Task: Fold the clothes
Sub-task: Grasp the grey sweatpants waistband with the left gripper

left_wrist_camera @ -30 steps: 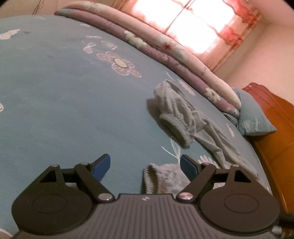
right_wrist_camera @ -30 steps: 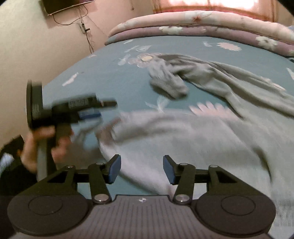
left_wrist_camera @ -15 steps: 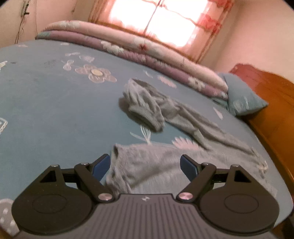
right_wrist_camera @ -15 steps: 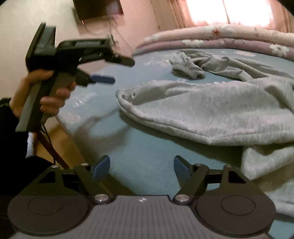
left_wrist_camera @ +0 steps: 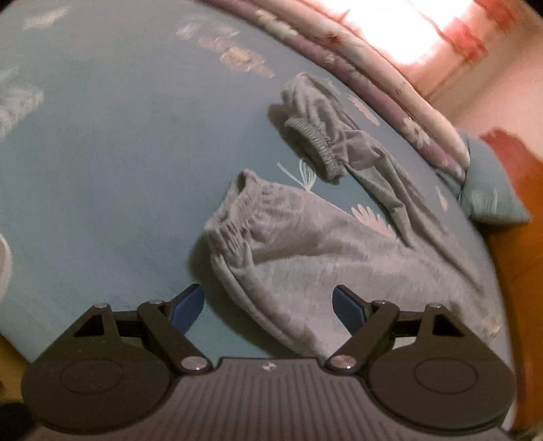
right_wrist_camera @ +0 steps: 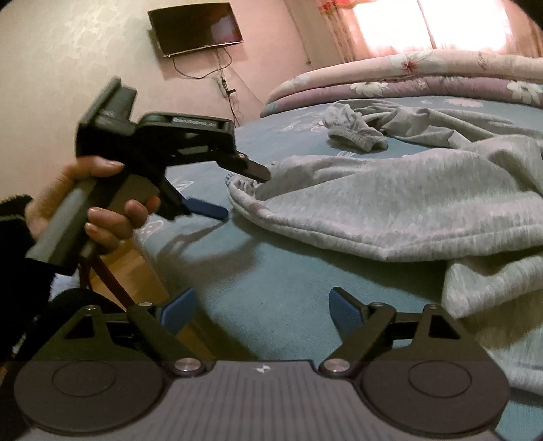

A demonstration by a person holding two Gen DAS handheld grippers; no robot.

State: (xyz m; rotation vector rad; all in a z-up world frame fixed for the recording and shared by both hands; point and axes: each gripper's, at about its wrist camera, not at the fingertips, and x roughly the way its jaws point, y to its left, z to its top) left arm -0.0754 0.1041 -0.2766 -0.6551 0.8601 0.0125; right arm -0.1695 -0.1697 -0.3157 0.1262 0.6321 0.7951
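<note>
Grey sweatpants (left_wrist_camera: pixel 322 244) lie crumpled on the blue flowered sheet (left_wrist_camera: pixel 101 152). One gathered cuff (left_wrist_camera: pixel 234 217) lies just ahead of my left gripper (left_wrist_camera: pixel 268 305), which is open, with a fold of the leg between its blue pads. The other cuff (left_wrist_camera: pixel 315 149) lies farther back. In the right wrist view a hand (right_wrist_camera: pixel 101 203) holds the left gripper (right_wrist_camera: pixel 237 191), its fingers open at the near cuff (right_wrist_camera: pixel 247 183). My right gripper (right_wrist_camera: pixel 261 308) hangs low over bare sheet (right_wrist_camera: pixel 271 271) in front of the pants (right_wrist_camera: pixel 373 203). Its jaws are opening with nothing between them.
A rolled flowered quilt (right_wrist_camera: pixel 407 78) runs along the far side of the bed. A blue pillow (left_wrist_camera: pixel 488 193) leans on the wooden headboard (left_wrist_camera: pixel 522 237). The bed's edge and wooden floor (right_wrist_camera: pixel 135 264) lie at the left. A screen (right_wrist_camera: pixel 197 27) hangs on the wall.
My left gripper has swung toward the near cuff, which now lies close ahead of its fingers. The right gripper has sunk toward the sheet near the bed's edge, and its jaws have widened.
</note>
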